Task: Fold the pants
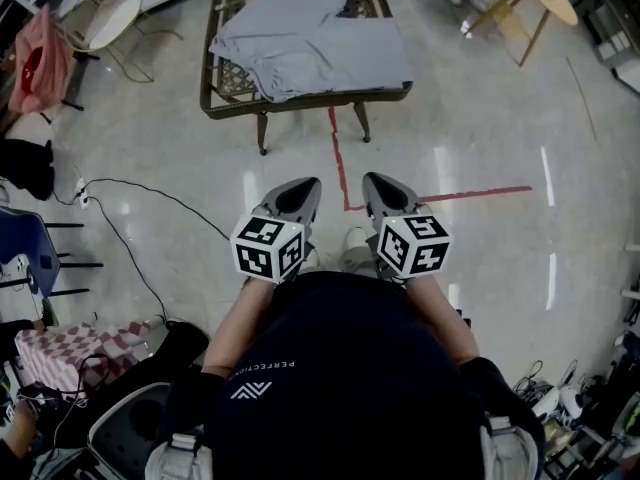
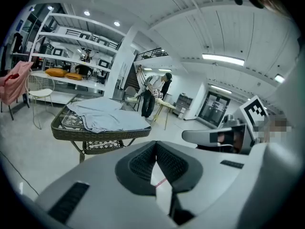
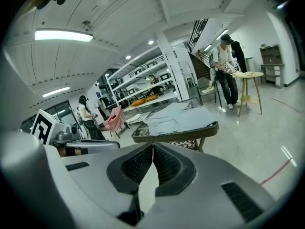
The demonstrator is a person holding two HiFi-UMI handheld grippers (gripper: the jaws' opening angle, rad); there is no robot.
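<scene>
A low wicker table (image 1: 232, 80) stands ahead on a glossy pale floor (image 1: 480, 128). Grey pants (image 1: 310, 43) lie loosely spread across its tabletop, reaching the near and right edges and leaving a bare strip along the left edge. Open floor, crossed by red tape (image 1: 340, 163), separates the table from the person. A cable (image 1: 135, 258) trails to the left. The left gripper (image 1: 304, 186) and right gripper (image 1: 374, 182) are held side by side, well short of the table, each with jaws pressed together on nothing.
</scene>
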